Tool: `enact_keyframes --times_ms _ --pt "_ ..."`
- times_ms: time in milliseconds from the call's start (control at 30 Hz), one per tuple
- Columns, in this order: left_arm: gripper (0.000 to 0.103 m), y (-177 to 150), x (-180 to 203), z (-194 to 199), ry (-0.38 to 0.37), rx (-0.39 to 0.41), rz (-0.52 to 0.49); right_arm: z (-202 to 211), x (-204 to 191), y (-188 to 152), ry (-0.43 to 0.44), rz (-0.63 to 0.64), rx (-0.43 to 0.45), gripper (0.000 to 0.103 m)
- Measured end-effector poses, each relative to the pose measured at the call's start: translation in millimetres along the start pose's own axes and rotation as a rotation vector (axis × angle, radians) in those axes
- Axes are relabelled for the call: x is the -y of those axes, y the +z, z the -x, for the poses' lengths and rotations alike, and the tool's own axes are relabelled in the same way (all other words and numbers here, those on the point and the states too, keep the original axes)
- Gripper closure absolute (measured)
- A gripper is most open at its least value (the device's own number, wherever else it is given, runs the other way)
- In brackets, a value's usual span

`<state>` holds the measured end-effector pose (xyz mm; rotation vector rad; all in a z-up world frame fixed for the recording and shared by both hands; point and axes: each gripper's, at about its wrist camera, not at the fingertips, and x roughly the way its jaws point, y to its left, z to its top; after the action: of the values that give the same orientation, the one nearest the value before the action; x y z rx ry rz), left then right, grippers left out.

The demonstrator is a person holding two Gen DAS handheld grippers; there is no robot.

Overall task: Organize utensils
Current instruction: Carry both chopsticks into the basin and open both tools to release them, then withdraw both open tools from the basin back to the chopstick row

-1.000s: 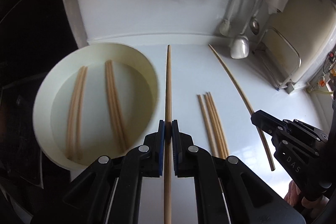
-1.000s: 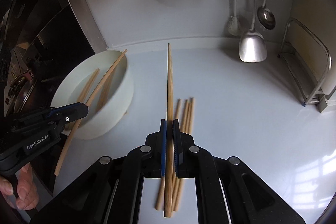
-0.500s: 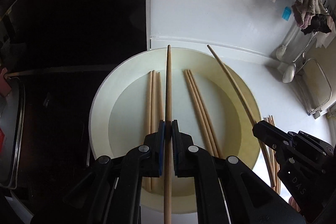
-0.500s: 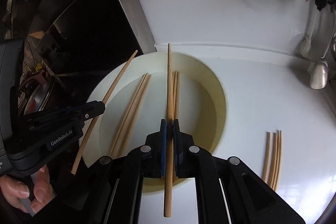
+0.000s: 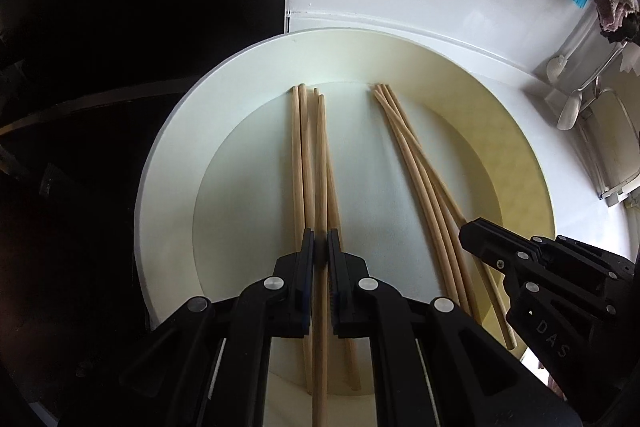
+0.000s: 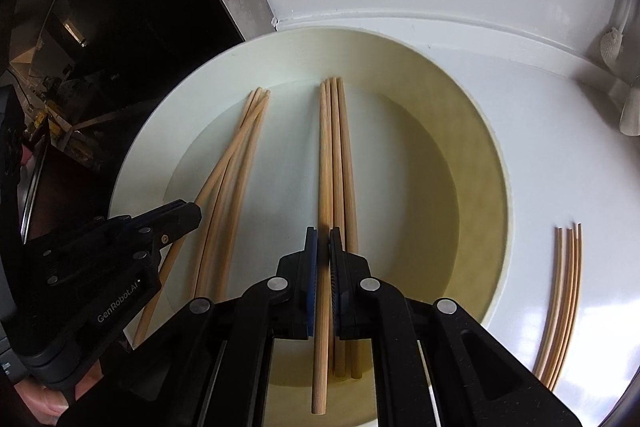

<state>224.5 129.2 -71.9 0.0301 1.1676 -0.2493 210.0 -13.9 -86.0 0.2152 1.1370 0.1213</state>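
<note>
While over bowl (image 5: 168, 163), jaws clamping chopsticks (image 5: 320, 163).

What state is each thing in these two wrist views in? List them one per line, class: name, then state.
Left gripper: shut on a chopstick, low over the plate.
Right gripper: shut on a chopstick, low over the plate.
Plate: on the counter, holding two bundles of chopsticks.
Left bundle: lying flat in the plate.
Right bundle: lying flat in the plate.
Loose chopsticks: on the counter, outside the plate.
</note>
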Motion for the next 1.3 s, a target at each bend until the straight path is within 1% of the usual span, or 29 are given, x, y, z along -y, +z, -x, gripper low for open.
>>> enact_keyframes --times_ms 267,400,467,533,567,600,633,667,700,800,833,867,933,1033,1133,1300 --pt "0.096 4.7 -5.5 -15.9 0.013 -0.036 0.009 -17.7 1.1 8.5 -0.005 -0.015 -0.036 0.097" --pt "0.095 6.7 -7.2 -19.3 0.008 -0.042 0.019 -18.6 2.9 10.6 -0.008 -0.009 -0.045 0.097" --pt "0.09 7.7 -7.5 -18.1 0.011 -0.035 0.02 -20.9 2.3 13.6 -0.01 -0.007 -0.048 0.097" --pt "0.078 8.8 -8.6 -16.0 0.016 -0.026 0.02 -18.9 4.1 14.3 -0.019 -0.01 -0.042 0.097" --pt "0.074 8.9 -9.5 -13.8 0.019 -0.021 0.02 -16.3 5.4 14.4 -0.021 -0.013 -0.031 0.094" --pt "0.065 9.2 -11.2 -11.1 0.02 -0.015 0.022 -13.4 7.0 14.5 -0.024 -0.017 -0.023 0.09" --pt "0.051 9.1 -12.8 -7.9 0.022 -0.01 0.025 -9.8 8.7 13.4 -0.027 -0.022 -0.017 0.079" --pt "0.042 9.0 -15.0 -4.5 0.025 -0.002 0.031 -6.3 10.8 12.8 -0.028 -0.027 -0.009 0.071" --pt "0.032 8.7 -16.7 -0.1 0.025 0.012 0.033 -3.1 11.9 12.0 -0.027 -0.029 -0.002 0.071" --pt "0.031 9.1 -17.5 13.6 0.04 0.047 0.006 7.2 12.3 7.1 -0.041 -0.004 0.011 0.07" --pt "0.029 9.3 -17.6 17.7 0.047 0.057 0.0 10.3 11.4 5.3 -0.044 0.003 0.017 0.068" --pt "0.028 9.3 -18.2 22.4 0.049 0.068 -0.001 13.3 11.3 2.9 -0.041 0.007 0.023 0.062" --pt "0.025 8.9 -18.6 30.9 0.046 0.084 0.004 18.7 12.3 -3.3 -0.019 0.013 0.031 0.058" --pt "0.025 6.4 -14.1 39.0 0.047 0.097 0.0 31.6 16.6 -17.4 -0.008 0.015 0.043 0.058" --pt "0.022 2.2 -10.5 45.2 0.041 0.1 -0.002 39.6 17.7 -24.7 -0.005 0.008 0.055 0.057" --pt "0.022 -10.6 -1.4 53.1 0.031 0.096 -0.008 58.6 23.8 -35.5 -0.01 -0.004 0.078 0.055"
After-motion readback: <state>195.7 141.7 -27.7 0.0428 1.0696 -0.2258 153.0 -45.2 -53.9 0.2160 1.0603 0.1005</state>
